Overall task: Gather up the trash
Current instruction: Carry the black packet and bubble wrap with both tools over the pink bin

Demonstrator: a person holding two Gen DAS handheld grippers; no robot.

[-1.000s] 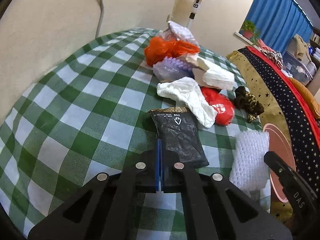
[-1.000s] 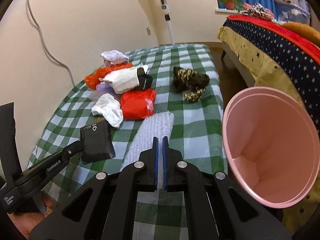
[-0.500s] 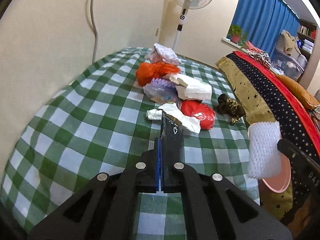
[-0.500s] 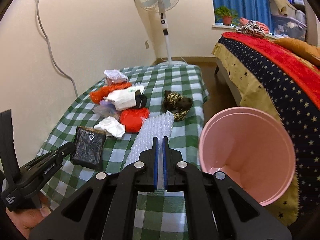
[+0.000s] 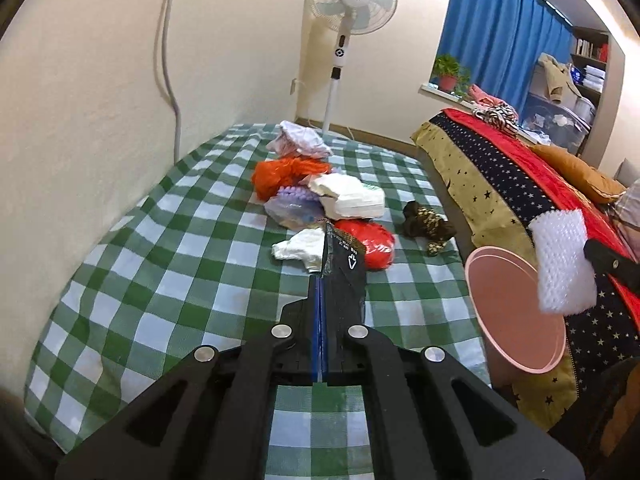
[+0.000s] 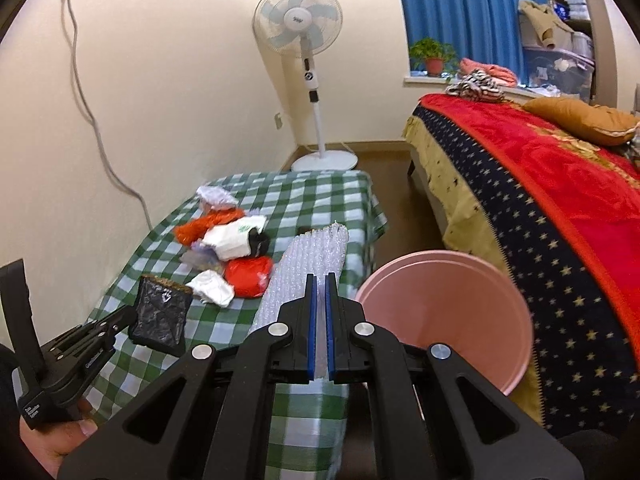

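Observation:
My left gripper [image 5: 322,280] is shut on a black foil pouch [image 5: 345,268] and holds it above the green checked table [image 5: 168,264]; the pouch also shows in the right wrist view [image 6: 160,316]. My right gripper [image 6: 320,280] is shut on a white bubble-wrap sheet [image 6: 304,264], which hangs beside the pink bin [image 6: 444,316]; the sheet [image 5: 562,264] and the bin [image 5: 516,312] also show in the left wrist view. A pile of trash remains on the table: a red bag [image 5: 372,240], a white crumpled bag [image 5: 298,246], a white package [image 5: 348,196], an orange bag [image 5: 284,172].
A dark patterned wad [image 5: 426,226] lies near the table's right edge. A bed with a red and starred cover [image 6: 560,200] stands to the right of the bin. A standing fan [image 6: 308,60] is behind the table by the wall.
Both grippers have risen and pulled back from the table, lifting the pouch and the bubble wrap. The bubble wrap now hangs closer to the pink bin.

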